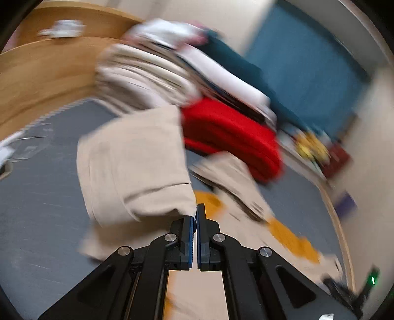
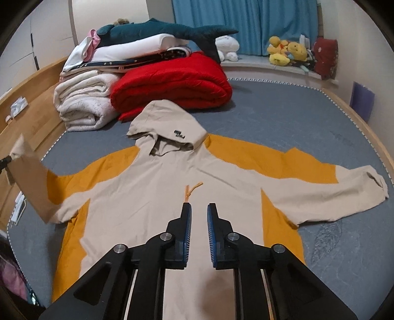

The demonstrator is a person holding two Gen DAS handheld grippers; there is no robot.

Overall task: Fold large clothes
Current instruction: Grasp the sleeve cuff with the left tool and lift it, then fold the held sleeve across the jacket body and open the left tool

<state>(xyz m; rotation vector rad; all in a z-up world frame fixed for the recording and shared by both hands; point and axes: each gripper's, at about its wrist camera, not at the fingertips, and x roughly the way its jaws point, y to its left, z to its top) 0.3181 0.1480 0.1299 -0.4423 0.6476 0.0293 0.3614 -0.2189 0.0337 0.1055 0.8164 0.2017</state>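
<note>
A red quilt (image 2: pixel 172 81) is seen folded on the grey bed (image 2: pixel 283 118), touching a cream blanket (image 2: pixel 83 105) beside it, with white bedding (image 2: pixel 133 53) and a plush shark (image 2: pixel 157 30) stacked above, and yellow plush toys (image 2: pixel 287 53) are set before the blue curtain (image 2: pixel 246 22).

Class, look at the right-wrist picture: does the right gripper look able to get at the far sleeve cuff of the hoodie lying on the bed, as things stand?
Probably yes. The right gripper is open and holds nothing, and the sleeve cuff lies flat on the grey bed cover with nothing on it or between them.
</note>
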